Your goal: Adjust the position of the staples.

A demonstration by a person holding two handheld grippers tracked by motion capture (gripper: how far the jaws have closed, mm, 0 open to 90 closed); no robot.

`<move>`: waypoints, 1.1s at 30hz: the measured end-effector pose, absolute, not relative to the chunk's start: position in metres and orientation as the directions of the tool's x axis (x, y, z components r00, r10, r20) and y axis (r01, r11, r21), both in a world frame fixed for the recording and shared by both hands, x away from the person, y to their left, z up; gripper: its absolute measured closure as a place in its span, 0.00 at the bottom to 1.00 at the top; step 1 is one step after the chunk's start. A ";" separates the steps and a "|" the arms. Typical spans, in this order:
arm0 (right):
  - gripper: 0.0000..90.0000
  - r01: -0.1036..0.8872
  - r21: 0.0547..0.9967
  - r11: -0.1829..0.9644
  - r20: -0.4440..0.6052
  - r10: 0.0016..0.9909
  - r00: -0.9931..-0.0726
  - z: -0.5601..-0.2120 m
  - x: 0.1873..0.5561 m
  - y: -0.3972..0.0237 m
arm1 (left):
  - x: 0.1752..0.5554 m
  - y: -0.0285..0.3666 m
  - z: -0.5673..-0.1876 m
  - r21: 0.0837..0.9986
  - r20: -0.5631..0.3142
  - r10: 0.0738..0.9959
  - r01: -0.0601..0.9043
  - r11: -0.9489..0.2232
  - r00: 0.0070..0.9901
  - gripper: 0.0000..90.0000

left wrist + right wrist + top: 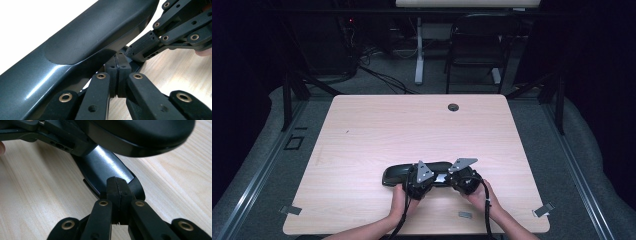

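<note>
A glossy black hinged case (394,174) lies on the wooden table (412,125) near the front edge, between a person's two hands. My left gripper (428,179) and right gripper (454,179) meet at its right part. In the left gripper view my left gripper (117,72) has its pads pressed together just under the case's long dark shell (82,42), with the right gripper's linkage (175,27) beyond. In the right gripper view my right gripper (117,188) is shut, its tips against the shiny lower shell (105,165), with the upper shell (140,132) overhanging. Whether either pinches an edge I cannot tell.
A dark cable grommet (453,107) sits near the table's far edge. Small metal clips (465,214) lie at the front edge. A black chair (477,45) and a desk leg (419,55) stand beyond the table on the grey floor.
</note>
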State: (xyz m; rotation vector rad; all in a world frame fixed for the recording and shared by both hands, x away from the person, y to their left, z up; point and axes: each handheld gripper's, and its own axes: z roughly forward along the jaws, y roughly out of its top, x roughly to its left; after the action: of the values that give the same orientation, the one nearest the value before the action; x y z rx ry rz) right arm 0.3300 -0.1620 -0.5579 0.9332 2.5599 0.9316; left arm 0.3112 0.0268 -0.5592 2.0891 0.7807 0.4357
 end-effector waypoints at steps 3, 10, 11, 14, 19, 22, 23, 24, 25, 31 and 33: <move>1.00 0.485 0.646 0.589 -0.018 0.647 -0.762 -0.558 0.331 -0.163 | 0.311 0.027 -0.560 0.818 0.027 0.669 0.368 -0.442 0.743 1.00; 1.00 0.489 0.645 0.587 -0.013 0.649 -0.761 -0.557 0.332 -0.163 | 0.312 0.023 -0.564 0.829 0.012 0.684 0.375 -0.415 0.730 1.00; 1.00 0.490 0.644 0.587 -0.013 0.649 -0.761 -0.557 0.332 -0.162 | 0.311 0.023 -0.564 0.834 0.007 0.686 0.374 -0.406 0.728 1.00; 1.00 0.491 0.646 0.585 -0.006 0.647 -0.762 -0.558 0.333 -0.164 | 0.311 0.024 -0.563 0.852 -0.004 0.690 0.364 -0.376 0.724 1.00; 1.00 0.491 0.647 0.583 0.000 0.644 -0.765 -0.558 0.333 -0.164 | 0.312 0.023 -0.562 0.861 -0.003 0.682 0.348 -0.370 0.731 1.00; 1.00 0.493 0.646 0.583 0.001 0.645 -0.764 -0.558 0.333 -0.164 | 0.312 0.024 -0.561 0.864 -0.006 0.686 0.349 -0.363 0.728 1.00; 1.00 0.493 0.646 0.582 0.000 0.646 -0.763 -0.558 0.333 -0.164 | 0.312 0.025 -0.560 0.862 -0.007 0.685 0.351 -0.365 0.729 1.00; 1.00 0.494 0.646 0.582 0.001 0.646 -0.763 -0.558 0.333 -0.164 | 0.312 0.025 -0.559 0.864 -0.012 0.686 0.353 -0.359 0.728 1.00; 1.00 0.494 0.647 0.580 0.002 0.647 -0.762 -0.558 0.333 -0.163 | 0.312 0.025 -0.558 0.865 -0.012 0.686 0.352 -0.358 0.728 1.00; 1.00 0.492 0.641 0.589 -0.006 0.645 -0.764 -0.557 0.333 -0.163 | 0.312 0.027 -0.553 0.871 -0.022 0.690 0.353 -0.341 0.723 1.00; 1.00 0.491 0.648 0.582 -0.002 0.645 -0.764 -0.558 0.333 -0.163 | 0.312 0.027 -0.551 0.872 -0.028 0.695 0.358 -0.334 0.718 1.00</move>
State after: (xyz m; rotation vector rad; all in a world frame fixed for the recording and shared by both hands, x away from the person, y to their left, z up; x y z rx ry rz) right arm 0.3330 -0.1626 -0.5576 0.9420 2.5766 0.9471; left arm 0.3117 0.0270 -0.5513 1.9503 0.8082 0.4363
